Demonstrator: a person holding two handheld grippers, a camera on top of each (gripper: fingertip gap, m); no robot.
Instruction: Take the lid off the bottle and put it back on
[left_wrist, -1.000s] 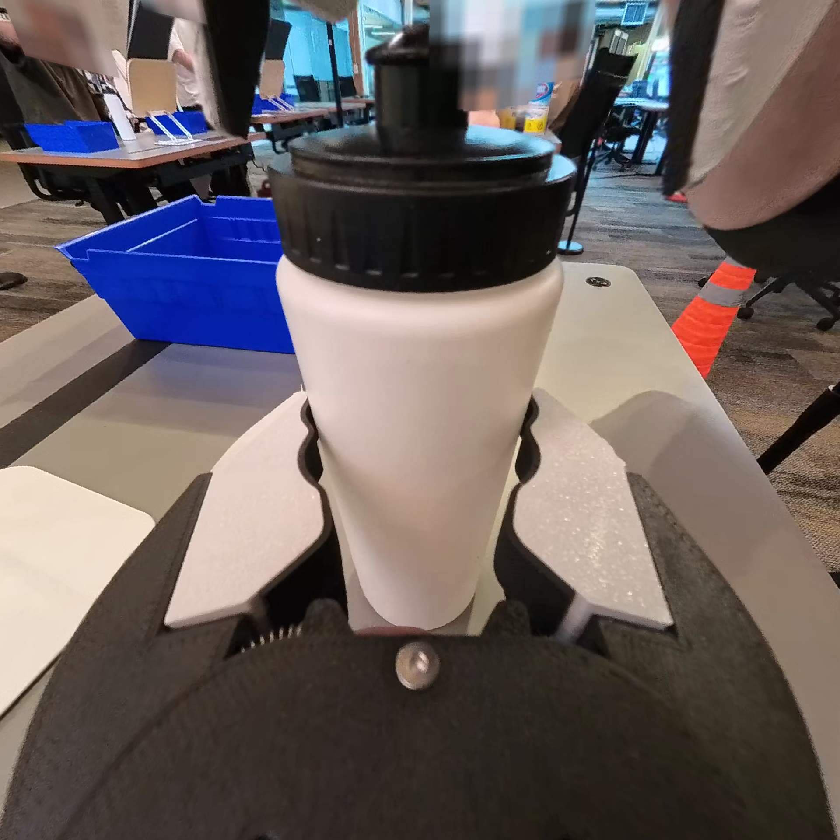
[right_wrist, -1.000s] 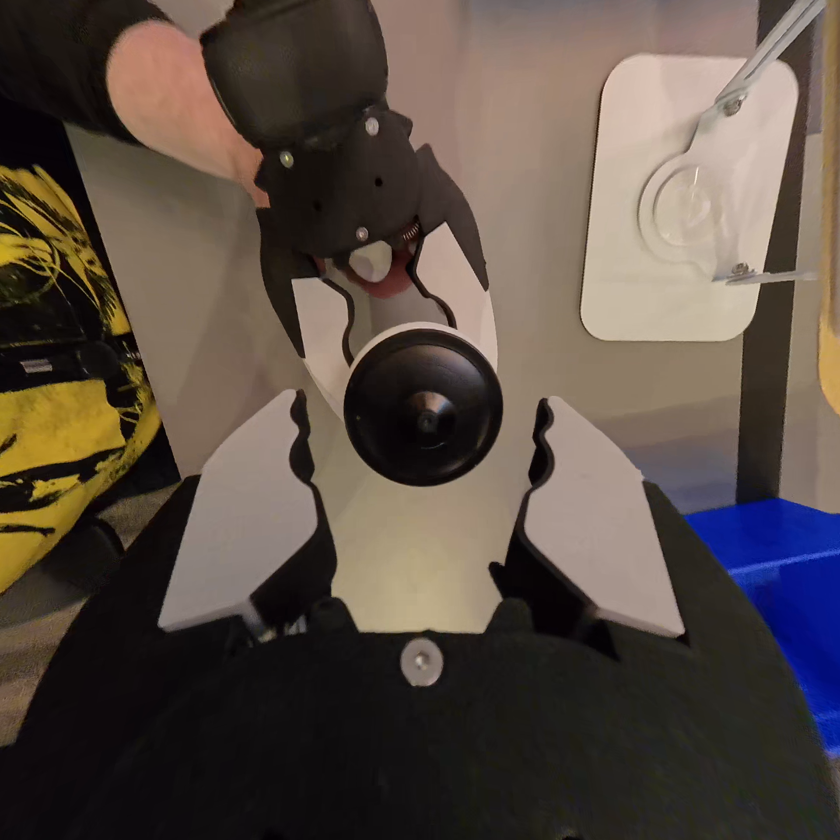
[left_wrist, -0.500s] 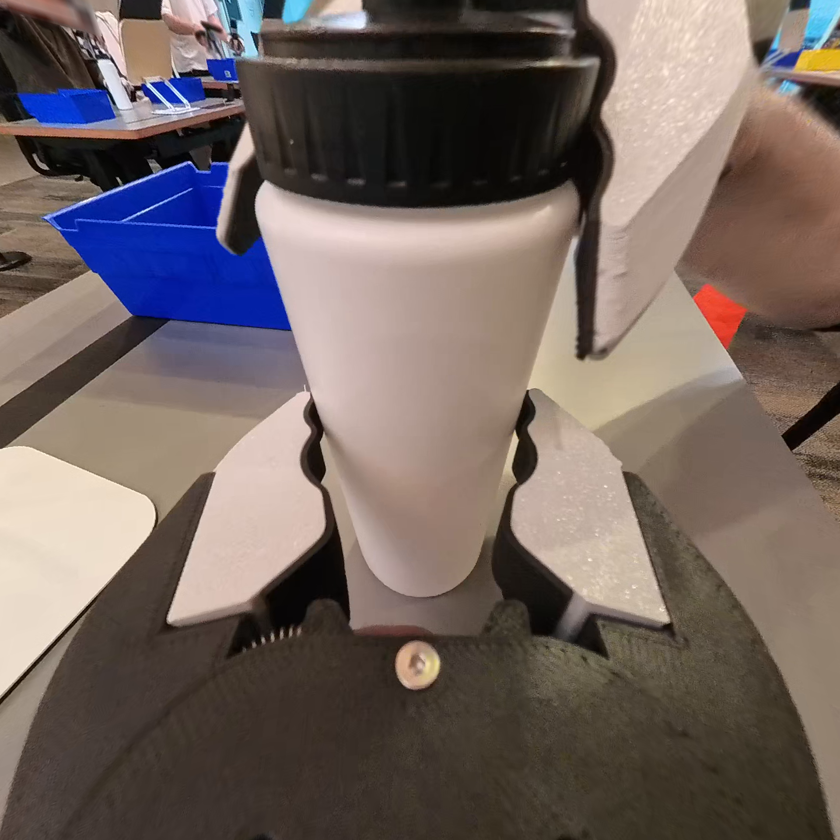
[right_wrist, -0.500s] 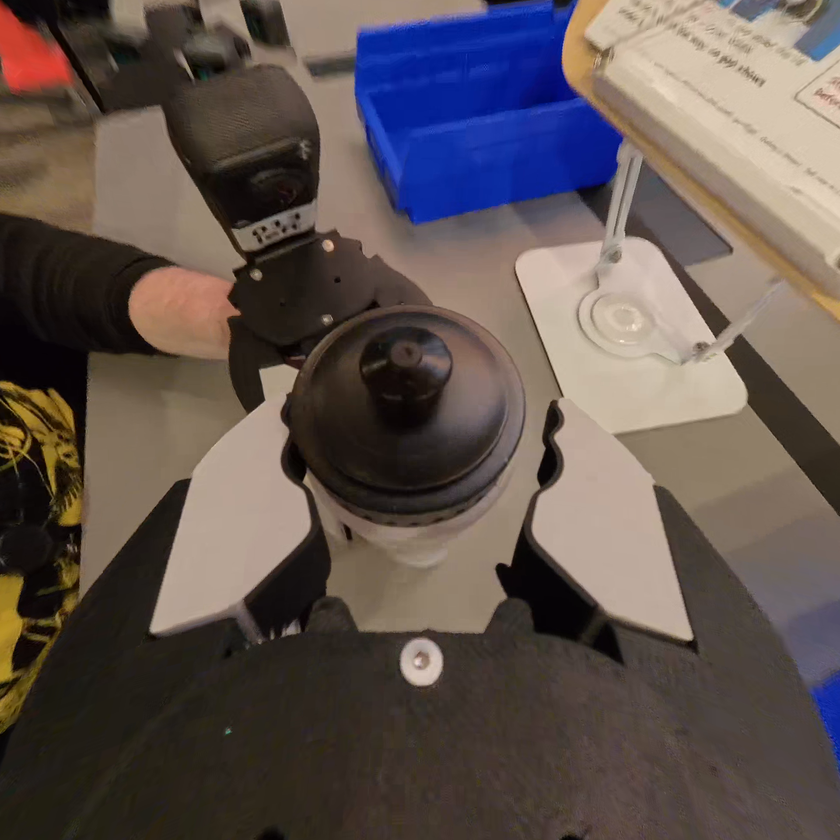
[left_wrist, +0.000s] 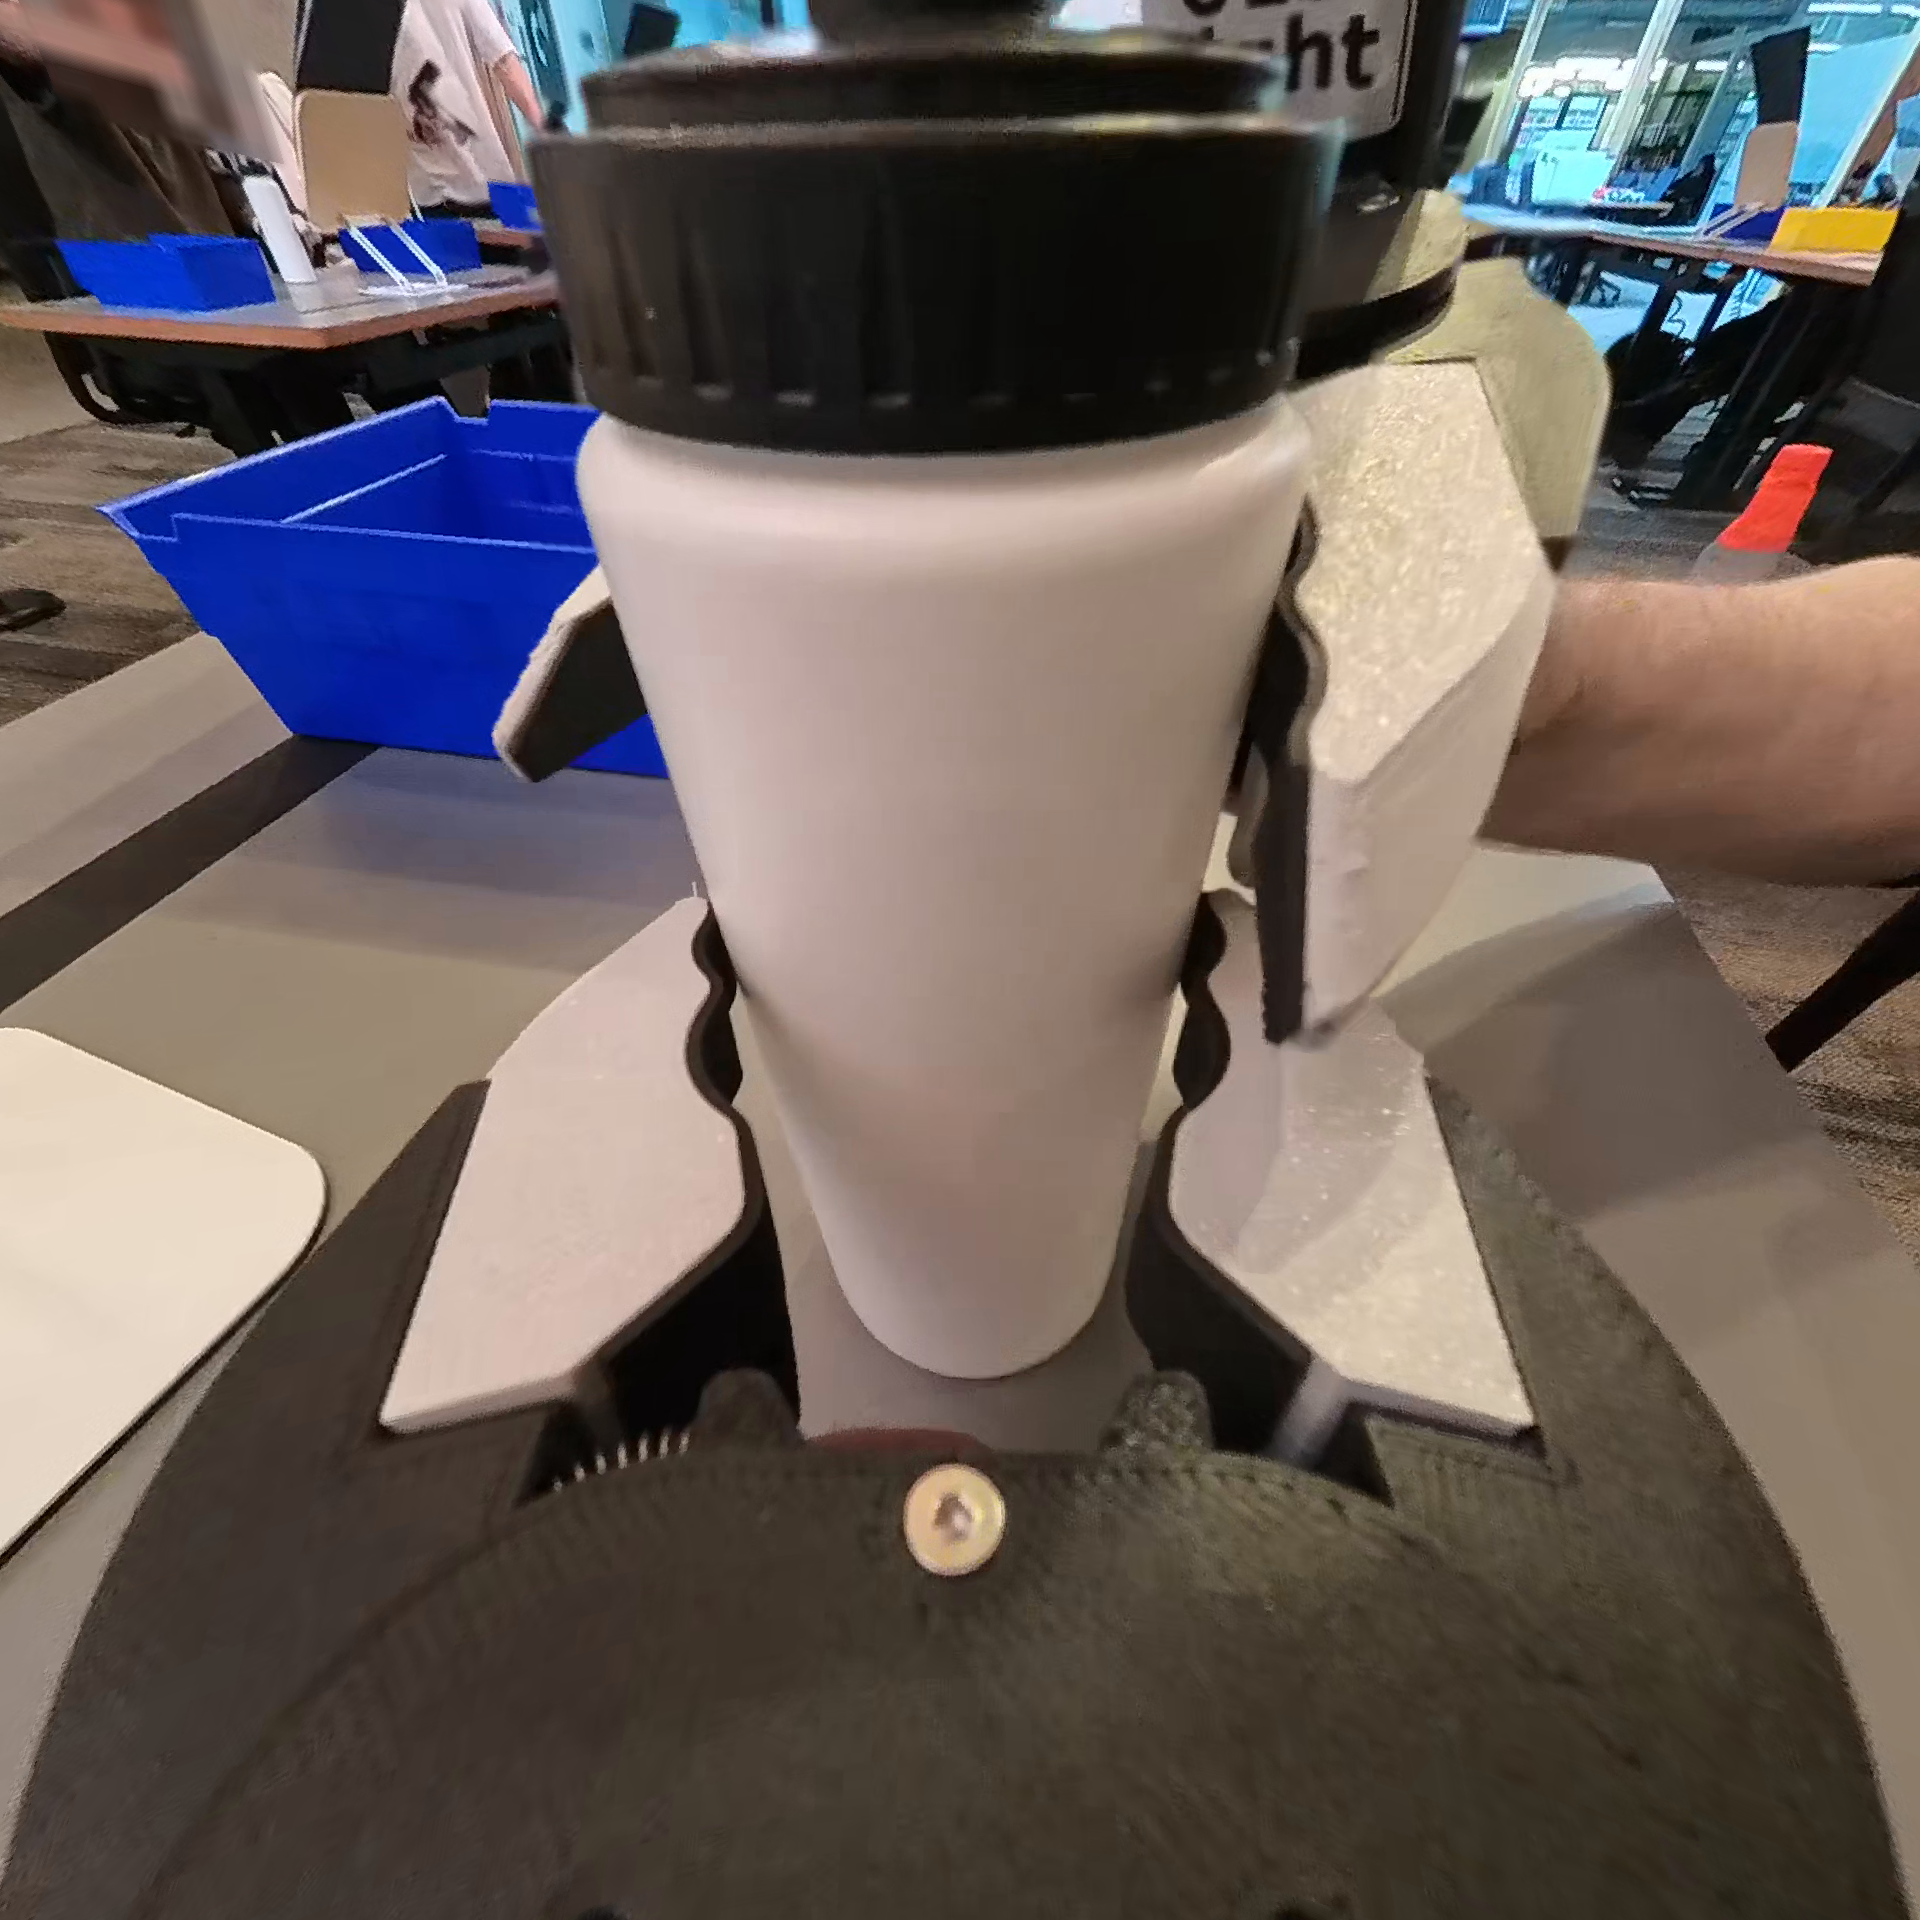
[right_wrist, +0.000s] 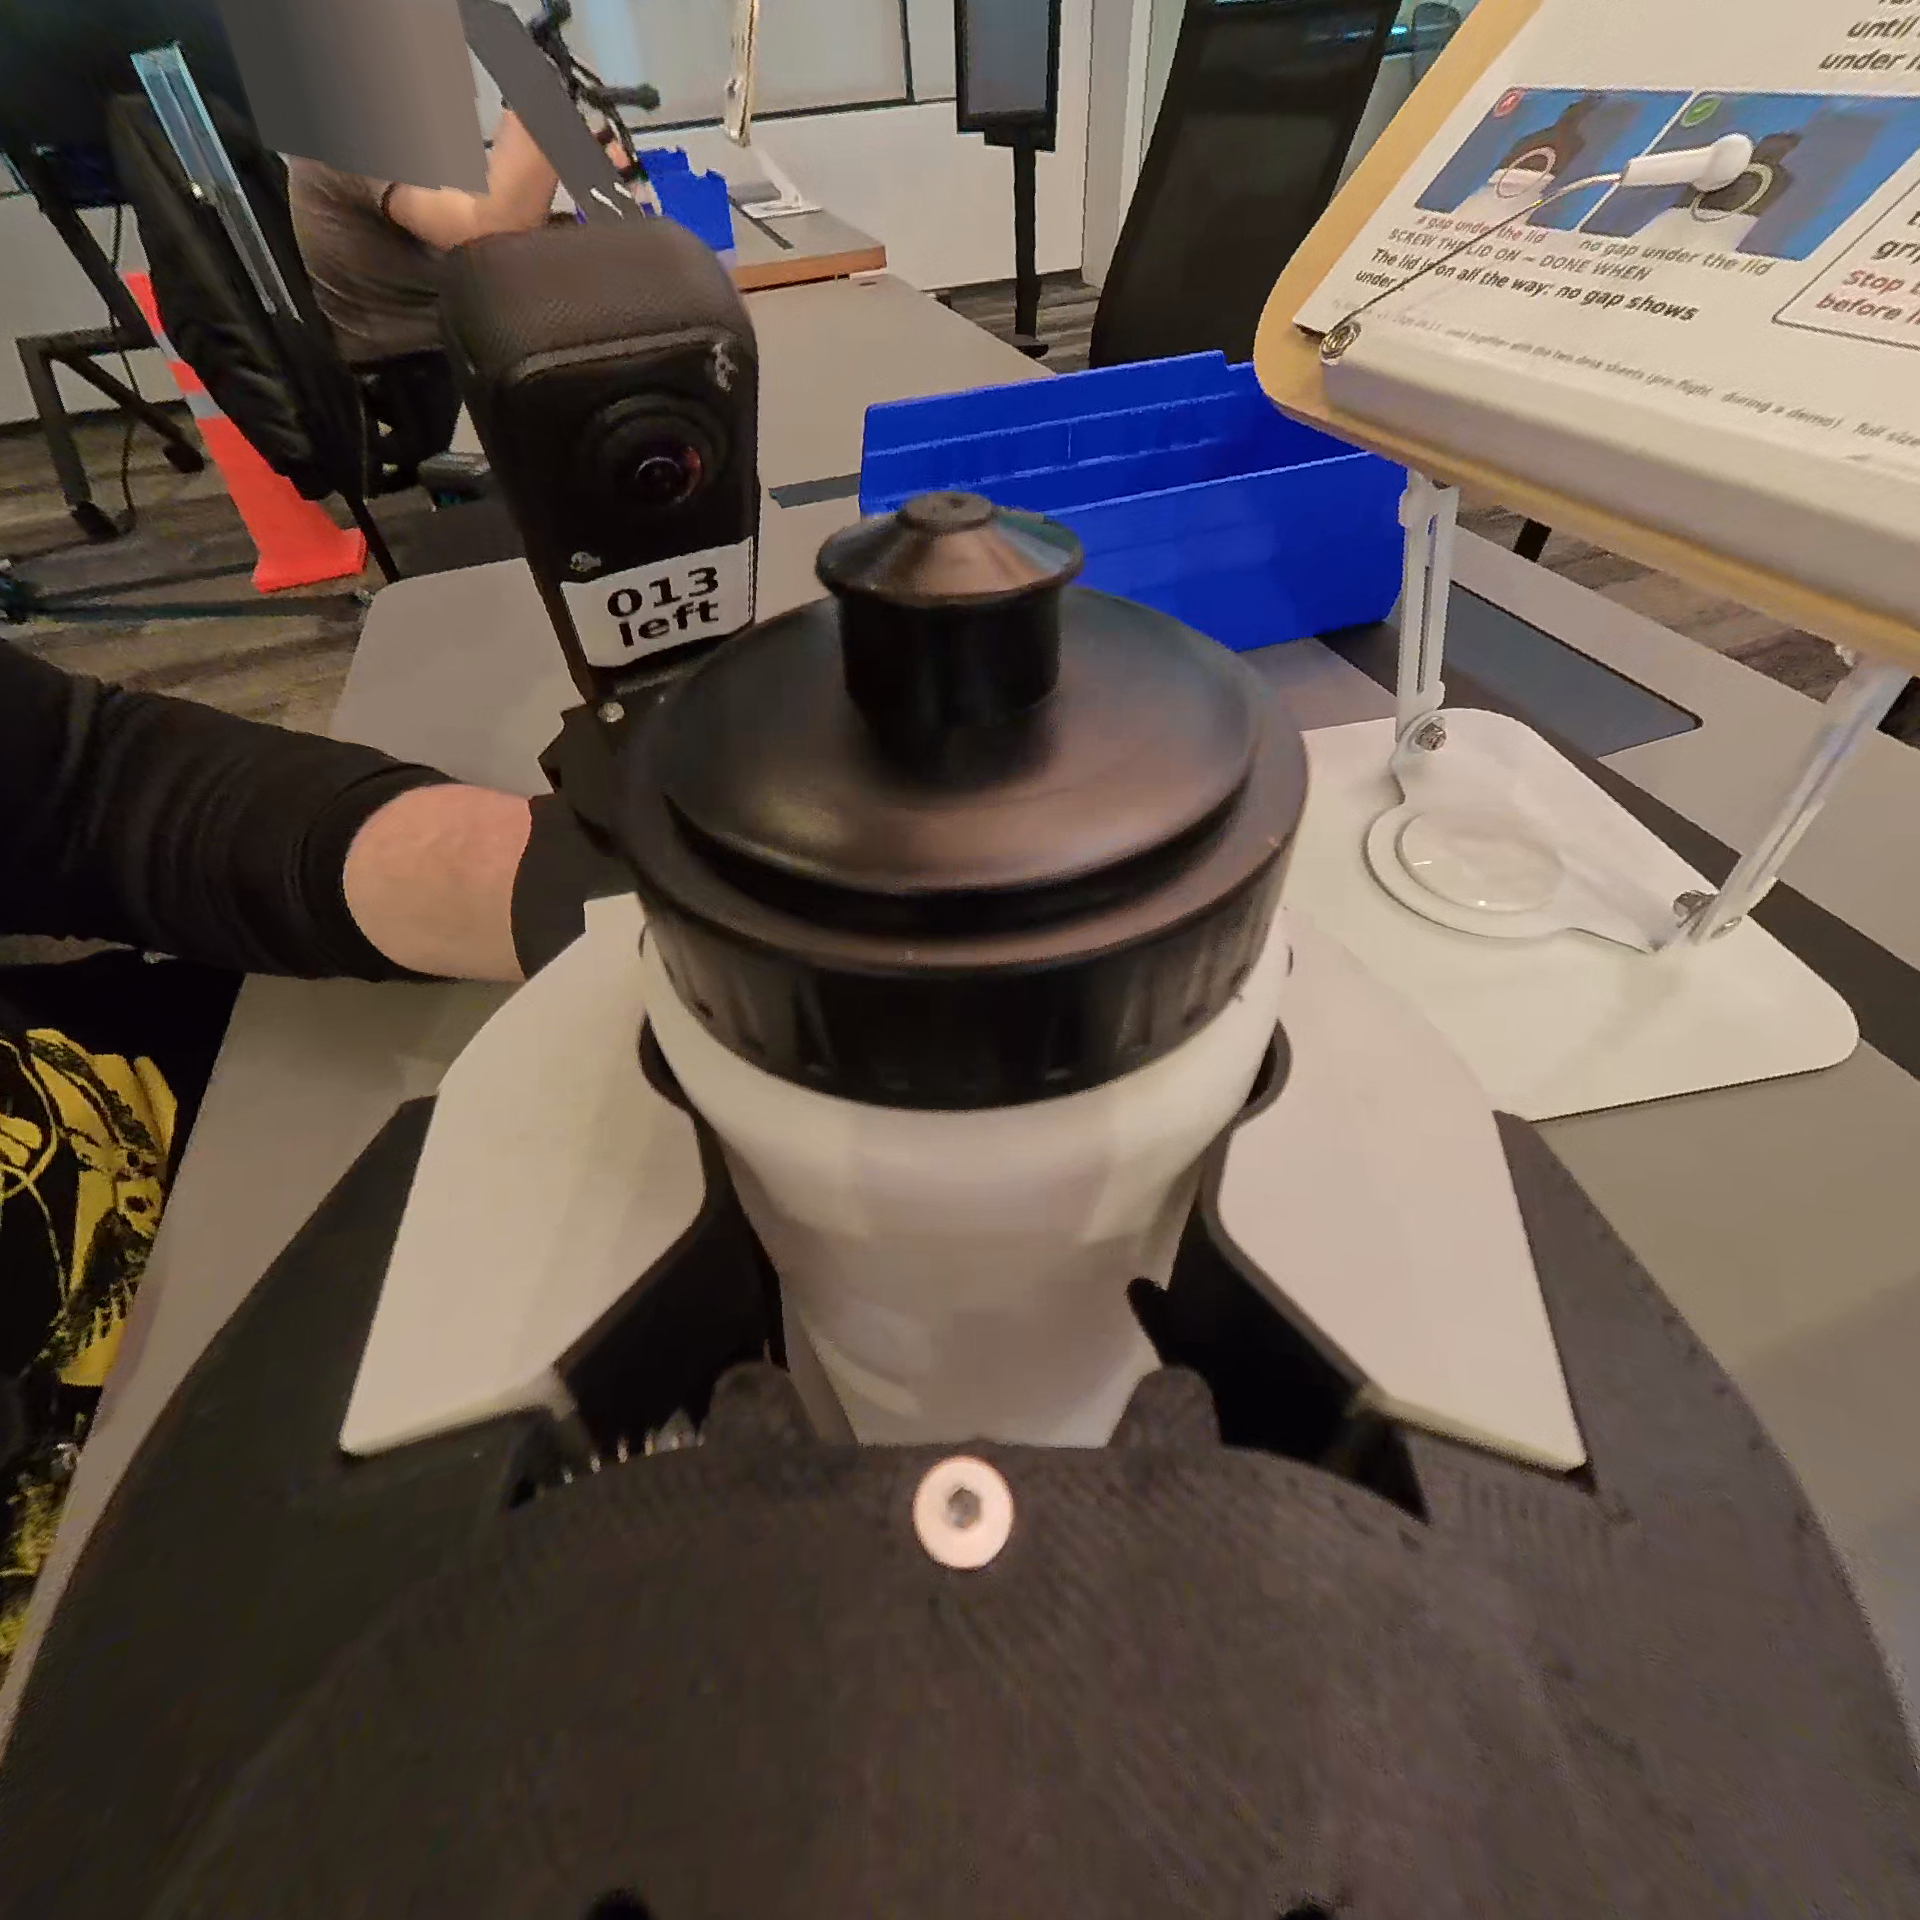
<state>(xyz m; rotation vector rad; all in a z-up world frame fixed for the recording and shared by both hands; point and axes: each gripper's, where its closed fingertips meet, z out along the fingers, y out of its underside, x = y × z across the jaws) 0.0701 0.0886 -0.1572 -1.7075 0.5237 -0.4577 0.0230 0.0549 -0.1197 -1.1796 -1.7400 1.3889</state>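
A white bottle (left_wrist: 935, 779) with a black ribbed screw lid (left_wrist: 925, 281) stands upright on the grey table (left_wrist: 312, 935). My left gripper (left_wrist: 951, 935) is shut on the bottle's lower body. In the right wrist view the lid (right_wrist: 956, 831) sits on the bottle (right_wrist: 966, 1226) with its black spout on top. My right gripper (right_wrist: 961, 1039) is open, its jaws on either side of the bottle's shoulder just under the lid. It also shows in the left wrist view (left_wrist: 935, 717), coming from the right. The left gripper's fingers are hidden behind the bottle in the right wrist view.
A blue bin (left_wrist: 364, 592) stands on the table behind the bottle, also in the right wrist view (right_wrist: 1122, 488). A white stand base (right_wrist: 1558, 987) holds a tilted clipboard (right_wrist: 1621, 260) with a sheet. An orange cone (right_wrist: 260, 488) is on the floor. People sit at desks beyond.
My right gripper swung from above the lid down to the side and now straddles the bottle just under the lid. The left gripper kept its hold on the bottle.
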